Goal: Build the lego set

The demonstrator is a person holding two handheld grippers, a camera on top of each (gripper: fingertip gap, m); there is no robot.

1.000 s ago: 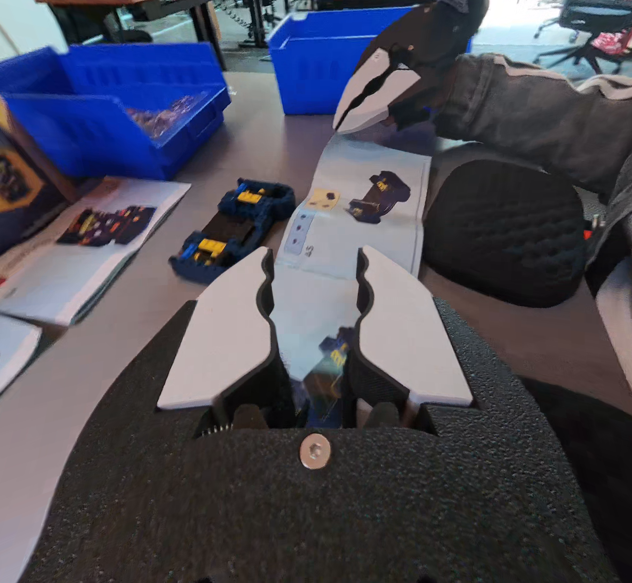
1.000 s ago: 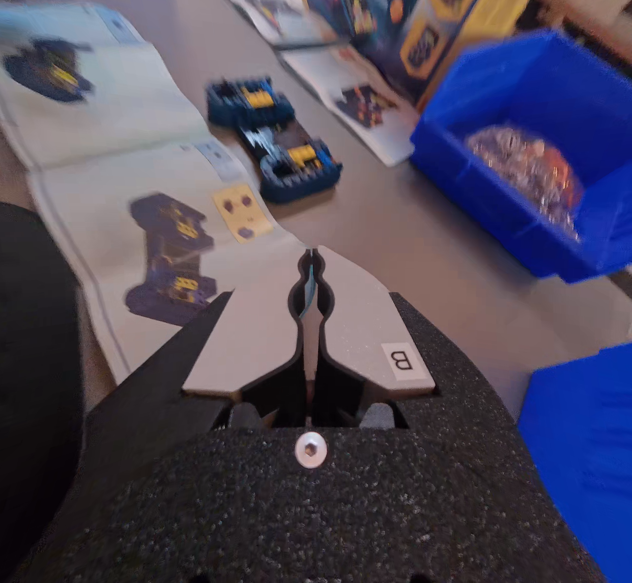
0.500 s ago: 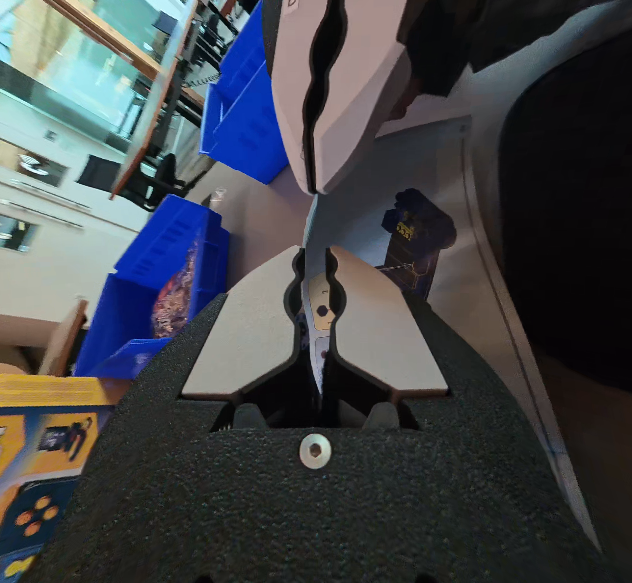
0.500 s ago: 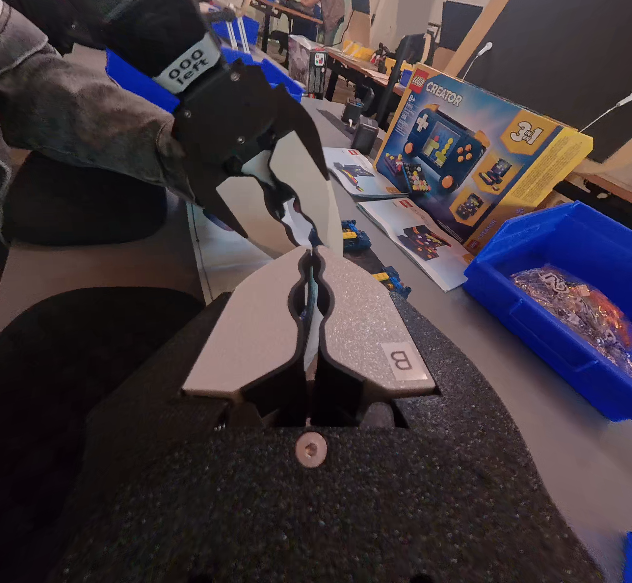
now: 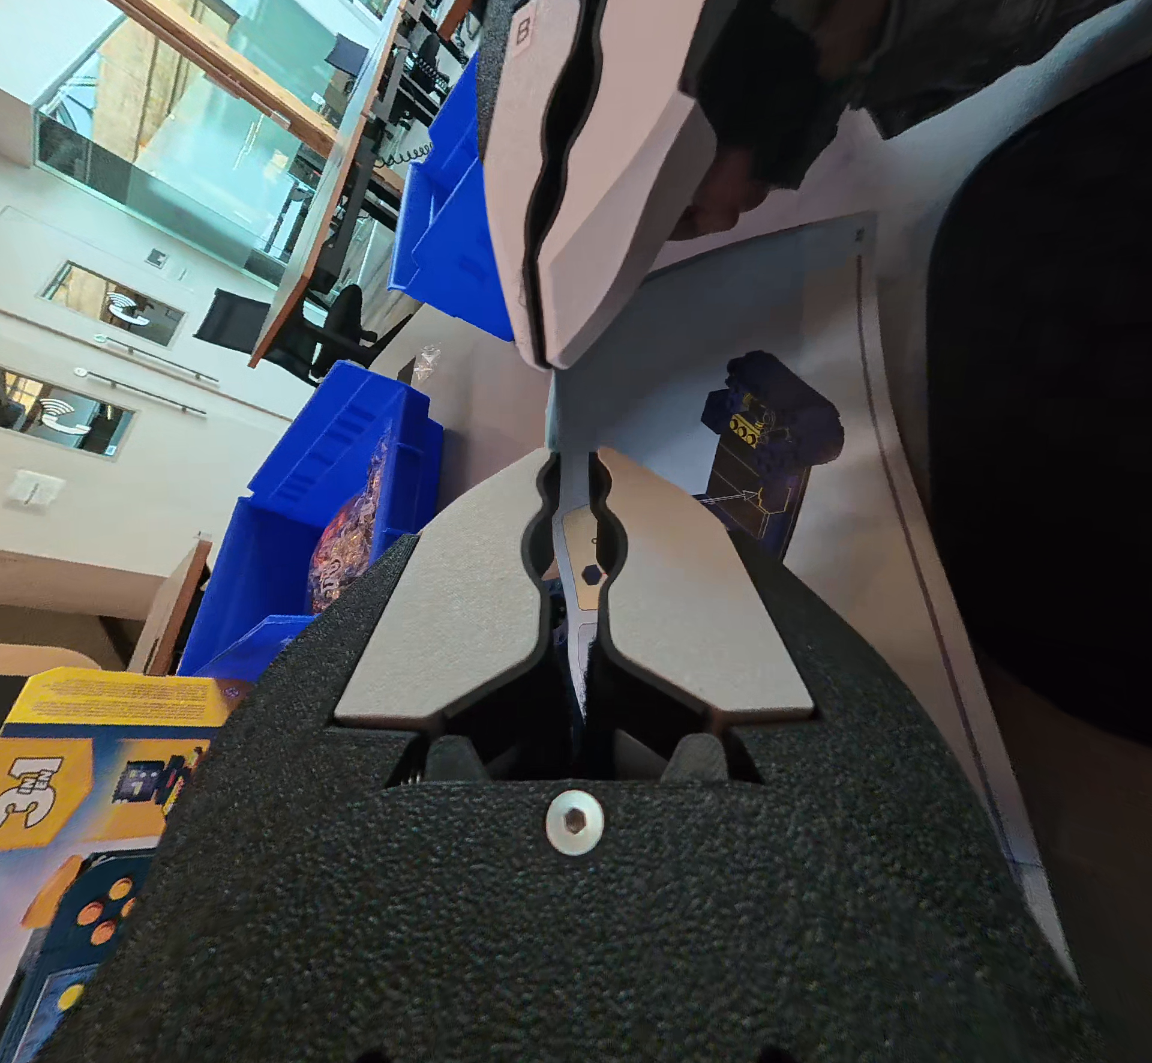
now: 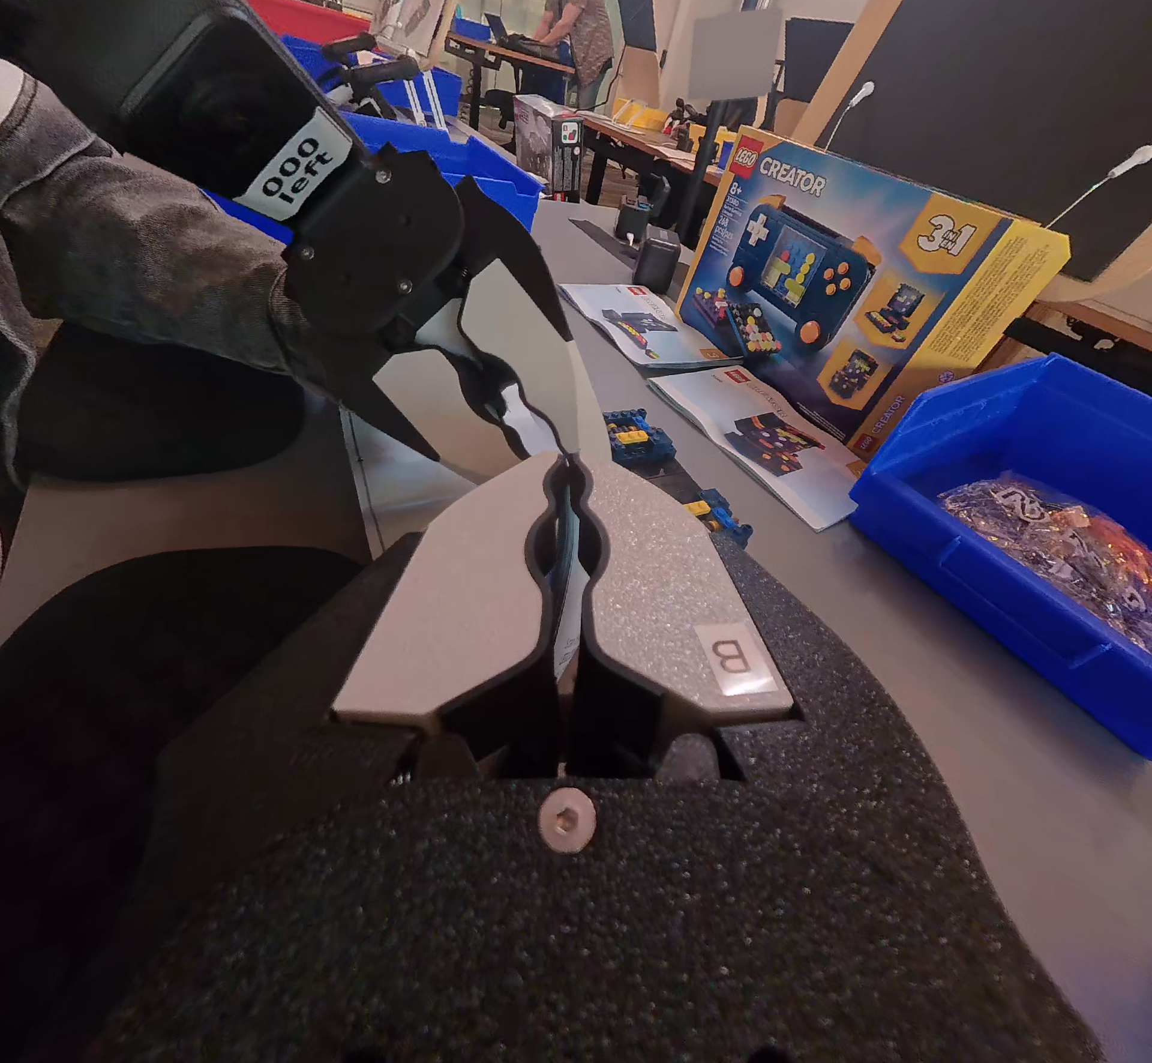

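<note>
Your left gripper [image 5: 573, 462] and right gripper [image 6: 568, 459] both grip the same instruction booklet page [image 5: 673, 409], lifted off the grey surface [image 6: 935, 783] between them. The left fingers [image 5: 461, 584] are clamped on the page's edge; the right fingers [image 6: 654, 571] pinch the sheet with no gap showing. At 1 o'clock in the right wrist view sit the half-built blue brick model [image 6: 642, 440], two more booklets and the toy box [image 6: 873, 297]; a blue bin [image 6: 997, 522] lies at 3 o'clock. Pull apart unevenly and the thin paper could likely tear or slip free.
</note>
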